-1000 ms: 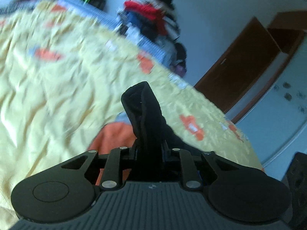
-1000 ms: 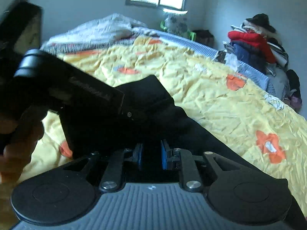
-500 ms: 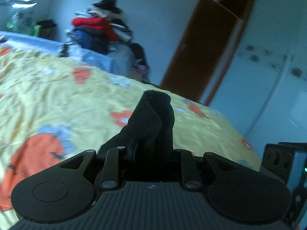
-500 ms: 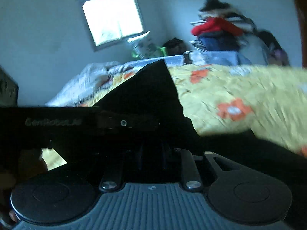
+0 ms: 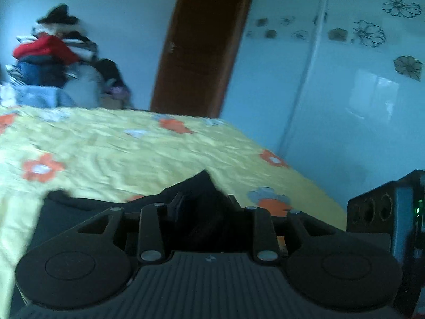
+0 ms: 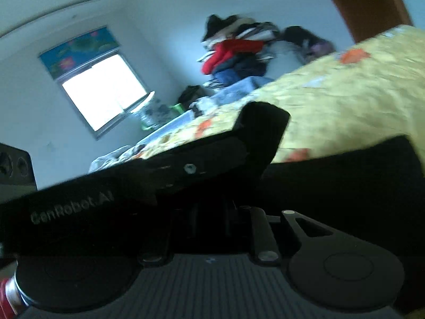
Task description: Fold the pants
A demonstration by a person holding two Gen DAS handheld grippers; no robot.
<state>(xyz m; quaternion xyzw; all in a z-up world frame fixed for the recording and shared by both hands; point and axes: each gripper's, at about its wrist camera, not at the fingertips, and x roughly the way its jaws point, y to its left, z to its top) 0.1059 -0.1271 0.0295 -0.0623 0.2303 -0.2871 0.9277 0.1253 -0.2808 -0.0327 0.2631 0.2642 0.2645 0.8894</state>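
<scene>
The black pants [image 5: 202, 199] bunch up between the fingers of my left gripper [image 5: 204, 212], which is shut on them low over the yellow flowered bed [image 5: 132, 154]. In the right wrist view the pants [image 6: 345, 175] spread dark across the lower right. My right gripper [image 6: 209, 218] is buried in black cloth, its fingers close together and seemingly clamped on the pants. The left gripper's black body [image 6: 186, 170], marked GenRobot.AI, crosses right in front of the right one.
A pile of clothes [image 5: 50, 55] sits beyond the bed's far side, also in the right wrist view [image 6: 239, 50]. A brown door [image 5: 202, 45] and white wardrobe [image 5: 345, 79] stand behind. A window [image 6: 103, 90] is at left. A black speaker [image 5: 382, 207] is at right.
Both grippers swung to the right and tilted, carrying the pants along. The upright bunch of cloth in my left gripper has dropped low. The left gripper now lies across the right view.
</scene>
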